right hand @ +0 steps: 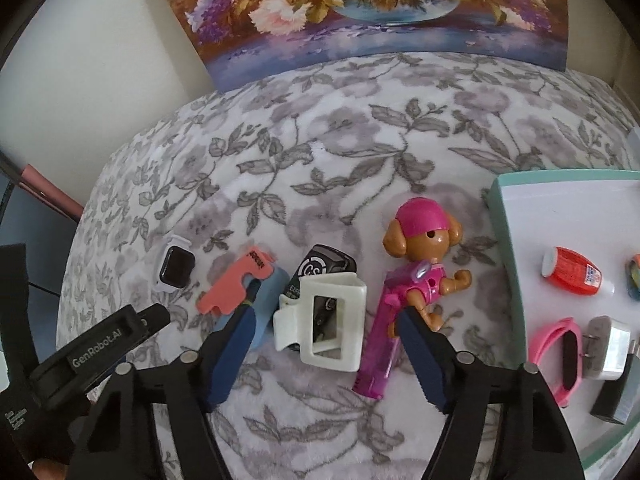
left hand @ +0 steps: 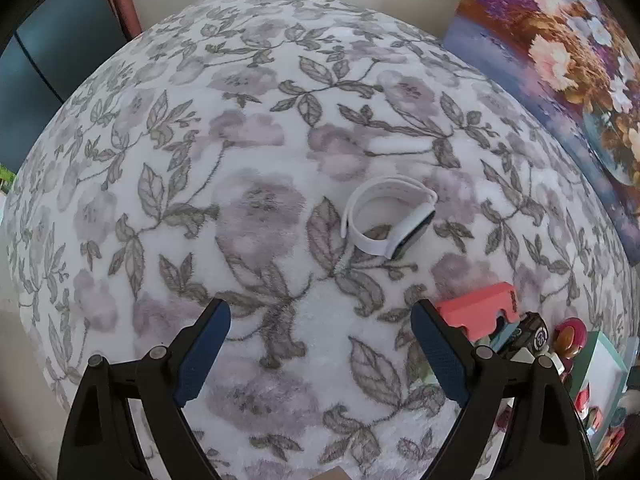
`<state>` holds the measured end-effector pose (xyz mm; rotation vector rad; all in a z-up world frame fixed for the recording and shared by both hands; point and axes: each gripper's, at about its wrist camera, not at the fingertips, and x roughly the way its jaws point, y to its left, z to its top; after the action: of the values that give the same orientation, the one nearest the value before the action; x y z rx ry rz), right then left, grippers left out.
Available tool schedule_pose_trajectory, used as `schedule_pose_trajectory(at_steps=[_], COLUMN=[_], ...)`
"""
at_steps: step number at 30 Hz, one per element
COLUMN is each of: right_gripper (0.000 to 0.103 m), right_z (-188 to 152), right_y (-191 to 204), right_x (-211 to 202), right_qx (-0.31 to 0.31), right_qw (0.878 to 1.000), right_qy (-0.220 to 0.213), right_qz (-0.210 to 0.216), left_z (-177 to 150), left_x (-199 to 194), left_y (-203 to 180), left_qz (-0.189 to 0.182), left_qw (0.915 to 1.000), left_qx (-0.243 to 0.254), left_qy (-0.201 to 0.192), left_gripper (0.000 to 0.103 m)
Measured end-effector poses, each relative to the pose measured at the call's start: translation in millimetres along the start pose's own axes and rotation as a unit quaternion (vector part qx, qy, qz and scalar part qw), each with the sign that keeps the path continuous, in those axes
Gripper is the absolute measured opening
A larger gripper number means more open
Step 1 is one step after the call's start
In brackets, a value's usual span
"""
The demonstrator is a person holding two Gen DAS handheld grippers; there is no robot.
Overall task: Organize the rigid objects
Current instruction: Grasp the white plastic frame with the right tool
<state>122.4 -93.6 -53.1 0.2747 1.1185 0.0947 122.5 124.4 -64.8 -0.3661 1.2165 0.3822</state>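
My right gripper (right hand: 326, 312) stands open low over the floral blanket. A white hair claw clip (right hand: 324, 320) lies between its fingers, and neither pad touches it. A black item with a round logo (right hand: 324, 266) lies partly under the clip. A coral plastic piece (right hand: 236, 284) lies to the left and a pink puppy toy (right hand: 420, 248) to the right. The right finger covers part of the toy. My left gripper (left hand: 320, 316) is open and empty over bare blanket. A white smartwatch (left hand: 390, 220) lies beyond it, a little to the right.
A mint-rimmed white tray (right hand: 508, 240) on the right holds an orange bottle (right hand: 572, 272), pink glasses (right hand: 560, 352) and a plug (right hand: 608, 348). A flower painting (right hand: 360, 8) leans on the back wall. The left gripper's black housing (right hand: 96, 352) is close on the left.
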Motion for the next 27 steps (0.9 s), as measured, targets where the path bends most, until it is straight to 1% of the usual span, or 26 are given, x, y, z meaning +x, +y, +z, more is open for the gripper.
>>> schedule_pose_trajectory(at_steps=[4,11,13,16,22,27], right_gripper=[0.065,0.059,0.054,0.049,0.049,0.049], right_z=[3,4,3,2,3,9], right_y=[3,8,10,10,8,4], right_x=[5,10,11,14,11,-5], right_qx=[-0.001,-0.008,-0.016,-0.015,-0.011,-0.013], right_qw=[1.000,1.000,1.000,1.000,1.000,1.000], right_qy=[0.000,0.002,0.004,0.010,0.016,0.005], right_qz=[0.004,0.001,-0.003,0.000,0.004,0.007], left_z=[0,0,0,0,0,0], left_x=[2,6,6,6,7,7], left_y=[1,-4,-5,-7,-9,-16], left_qz=[0.000,0.000,0.000,0.001,0.000,-0.008], left_qw=[1.0000,1.0000,0.9999,0.9999,0.9998,0.9996], left_qx=[-0.002,0.006,0.011,0.014,0.019,0.027], left_qy=[0.001,0.004,0.004,0.003,0.006,0.004], left_gripper=[0.092,0.092,0.092,0.092,0.092,0.092])
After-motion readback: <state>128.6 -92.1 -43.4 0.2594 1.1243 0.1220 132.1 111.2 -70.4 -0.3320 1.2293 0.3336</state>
